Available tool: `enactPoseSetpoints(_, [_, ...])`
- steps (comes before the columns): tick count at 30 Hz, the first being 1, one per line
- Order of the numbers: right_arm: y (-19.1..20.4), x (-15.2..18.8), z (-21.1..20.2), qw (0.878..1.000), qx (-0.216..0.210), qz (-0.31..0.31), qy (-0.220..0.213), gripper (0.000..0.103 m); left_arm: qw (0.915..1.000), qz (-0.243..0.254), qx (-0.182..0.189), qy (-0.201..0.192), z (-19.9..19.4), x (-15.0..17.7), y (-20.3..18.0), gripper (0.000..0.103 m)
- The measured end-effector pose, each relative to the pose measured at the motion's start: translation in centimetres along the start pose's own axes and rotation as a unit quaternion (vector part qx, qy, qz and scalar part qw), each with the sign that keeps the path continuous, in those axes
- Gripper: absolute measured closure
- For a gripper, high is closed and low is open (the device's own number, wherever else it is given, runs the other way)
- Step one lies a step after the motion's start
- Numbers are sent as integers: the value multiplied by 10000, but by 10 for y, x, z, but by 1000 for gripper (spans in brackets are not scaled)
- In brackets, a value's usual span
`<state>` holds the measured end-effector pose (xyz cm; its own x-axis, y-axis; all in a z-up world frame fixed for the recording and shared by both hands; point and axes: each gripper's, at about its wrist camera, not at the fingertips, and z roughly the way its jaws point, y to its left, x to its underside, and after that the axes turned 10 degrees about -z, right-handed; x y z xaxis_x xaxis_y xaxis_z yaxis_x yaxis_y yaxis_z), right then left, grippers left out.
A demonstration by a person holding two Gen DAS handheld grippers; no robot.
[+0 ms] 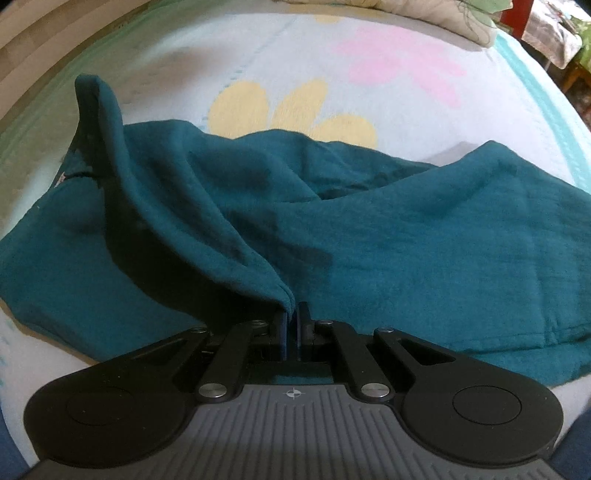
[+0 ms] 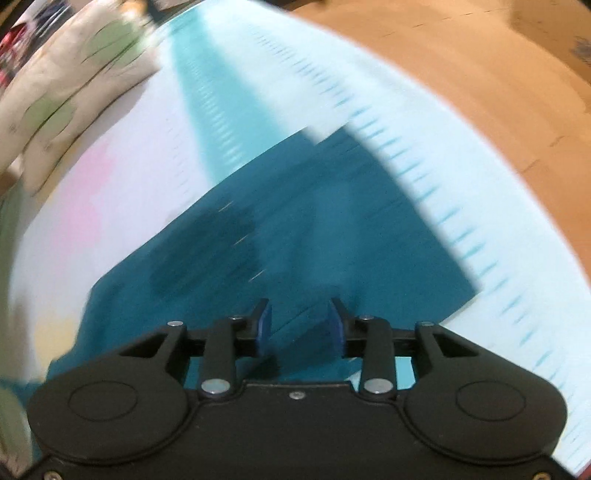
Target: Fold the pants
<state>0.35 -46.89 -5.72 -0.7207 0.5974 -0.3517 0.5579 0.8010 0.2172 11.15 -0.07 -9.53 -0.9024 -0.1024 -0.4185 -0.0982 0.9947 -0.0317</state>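
Teal pants (image 1: 406,236) lie spread and rumpled on a pale bed sheet (image 1: 295,66) with flower prints. My left gripper (image 1: 292,314) is shut on a fold of the pants' edge and lifts it, so a ridge of cloth runs up to the left. In the blurred right wrist view the pants (image 2: 295,221) lie flat under my right gripper (image 2: 300,325), which is open and empty just above the cloth.
A floral pillow or quilt (image 1: 443,14) lies at the far edge of the bed and also shows in the right wrist view (image 2: 74,74). The bed's edge and a brown floor (image 2: 480,92) are at the right. Furniture (image 1: 554,33) stands beyond the bed.
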Motion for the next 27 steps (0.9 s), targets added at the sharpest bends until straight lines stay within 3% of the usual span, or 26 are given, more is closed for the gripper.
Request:
enactPoseSetpoints(4, [-20, -9, 26, 9994, 184, 207, 190, 57, 10000, 30, -73, 61, 3, 6, -2, 99])
enactPoseSetpoints(7, [-32, -1, 37, 9979, 45, 492, 416, 57, 9999, 26, -104, 127, 8, 6, -3, 99])
enactPoseSetpoints(11, [-40, 21, 30, 9931, -404, 936, 588, 57, 9997, -13, -114, 232, 17, 8, 0, 99])
enactPoseSetpoints(15, [-34, 37, 15, 9895, -768, 1129, 471, 56, 9996, 49, -157, 232, 22, 11, -3, 99])
enactPoseSetpoints(19, [-23, 42, 14, 9843, -1263, 1174, 370, 48, 9996, 92, -191, 204, 25, 12, -6, 99])
enactPoseSetpoints(22, [-12, 35, 25, 9862, -1141, 1141, 365, 48, 9996, 49, -181, 199, 25, 12, -5, 99])
enactPoseSetpoints(27, [-12, 32, 34, 9909, -561, 1125, 485, 48, 9997, 10, -155, 198, 23, 13, -5, 99])
